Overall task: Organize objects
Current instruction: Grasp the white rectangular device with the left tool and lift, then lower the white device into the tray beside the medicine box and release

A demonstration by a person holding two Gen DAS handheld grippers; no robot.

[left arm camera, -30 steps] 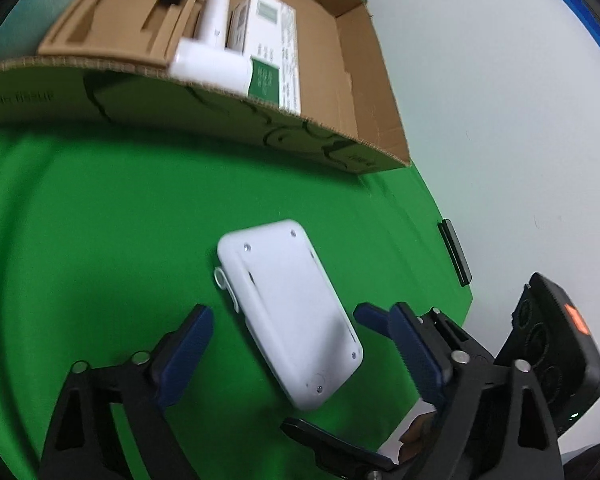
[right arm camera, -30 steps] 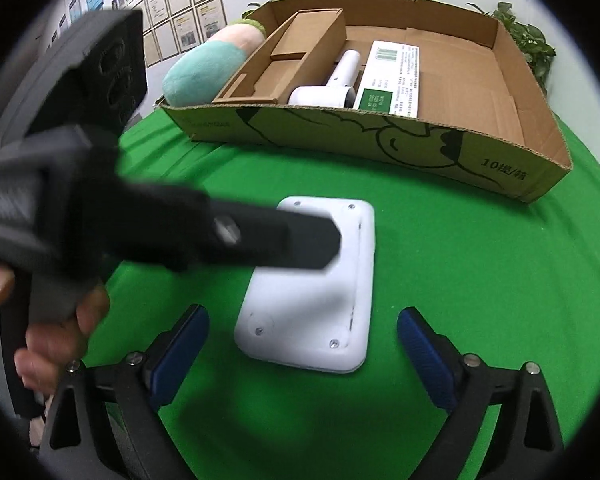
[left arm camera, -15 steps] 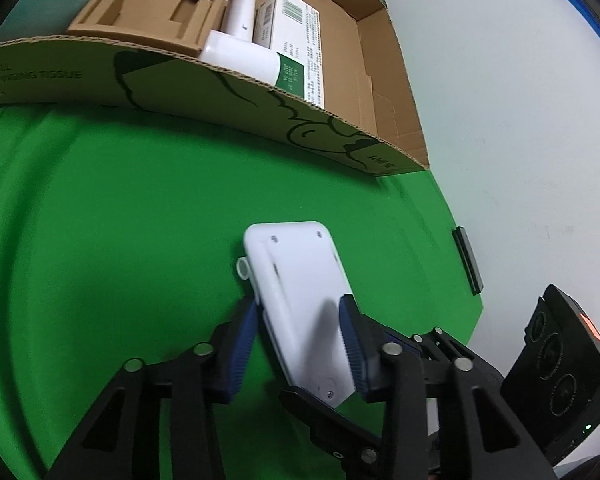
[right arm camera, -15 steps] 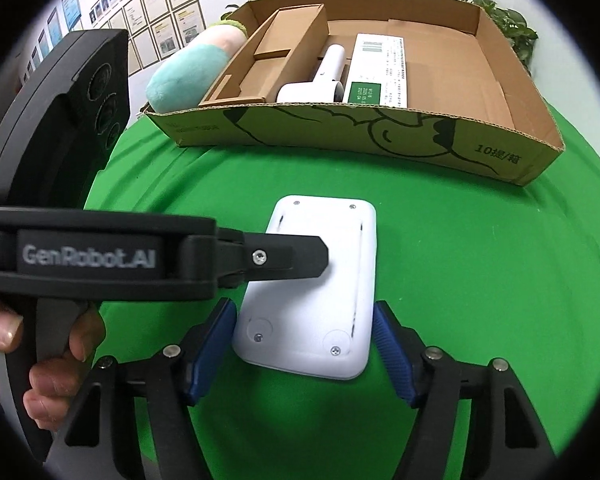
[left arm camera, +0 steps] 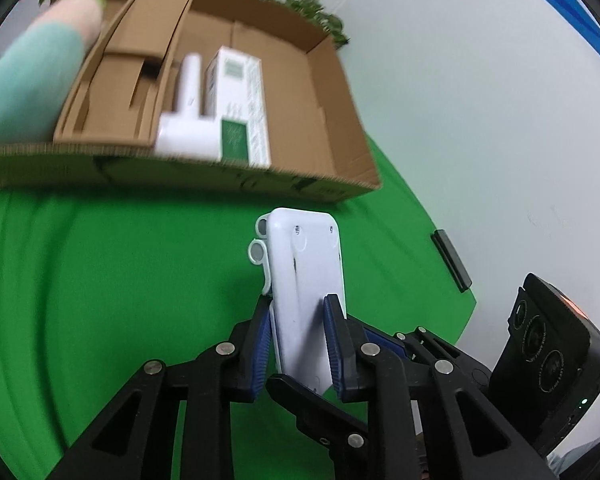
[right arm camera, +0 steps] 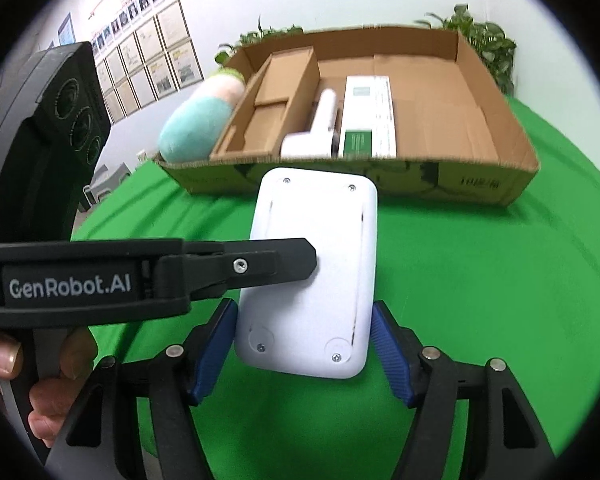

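Note:
A flat white device (left arm camera: 306,264) with rounded corners hangs tilted above the green cloth (left arm camera: 100,280), held from two sides. My left gripper (left arm camera: 299,308) pinches it across its thin faces; its jaws are closing, blue pads pressed on it. My right gripper (right arm camera: 304,312) clamps the long side edges of the device (right arm camera: 312,240), and its pads touch both edges. In the right wrist view, one black left finger (right arm camera: 260,268) lies over the device's top face. Beyond stands an open cardboard box (right arm camera: 480,184).
The box (left arm camera: 340,152) holds a cardboard insert (left arm camera: 132,80), a white handheld appliance (left arm camera: 188,136) and a white-and-green carton (left arm camera: 240,120). A teal and pink plush toy (left arm camera: 32,80) leans at its left end. A small black bar (left arm camera: 452,260) lies at the cloth's right edge.
Both grippers went from open around the white device to shut on it. The device has come up off the cloth and tipped, and the box looks lower and farther away.

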